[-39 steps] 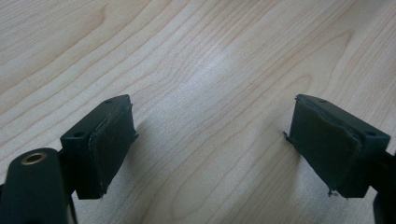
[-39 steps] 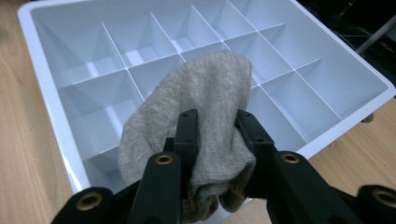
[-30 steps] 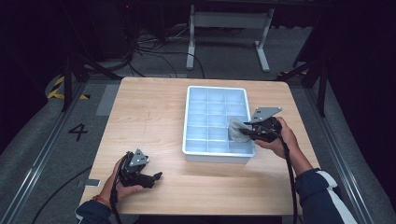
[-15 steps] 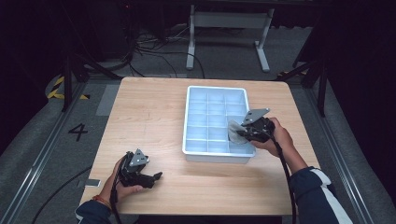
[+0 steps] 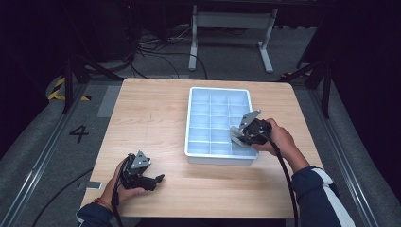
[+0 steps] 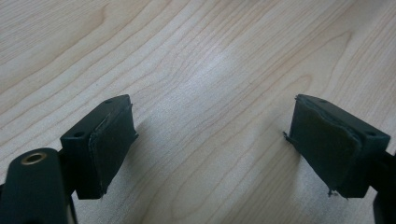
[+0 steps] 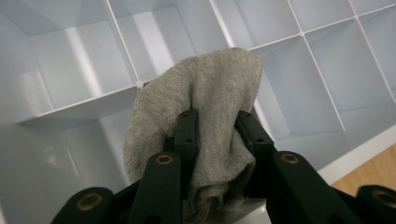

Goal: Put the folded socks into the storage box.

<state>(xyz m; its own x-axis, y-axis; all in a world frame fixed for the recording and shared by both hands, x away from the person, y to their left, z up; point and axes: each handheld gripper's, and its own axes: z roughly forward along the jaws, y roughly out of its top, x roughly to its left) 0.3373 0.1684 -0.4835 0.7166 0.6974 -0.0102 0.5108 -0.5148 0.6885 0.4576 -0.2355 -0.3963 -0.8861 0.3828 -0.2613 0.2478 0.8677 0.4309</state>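
1. Right gripper view showed the right gripper (image 7: 212,116) with its jaws clamped on a bunched grey cloth (image 7: 205,93).
2. Cloth hung over the white divided tray (image 5: 198,101), above compartments at its near right corner.
3. Left gripper (image 5: 156,179) rested by the table (image 5: 151,109)'s near left corner, jaws wide apart over bare wood.

The left gripper (image 6: 210,149) is seen with its two black jaws held wide apart above the pale wooden desk (image 6: 210,60), nothing between them.
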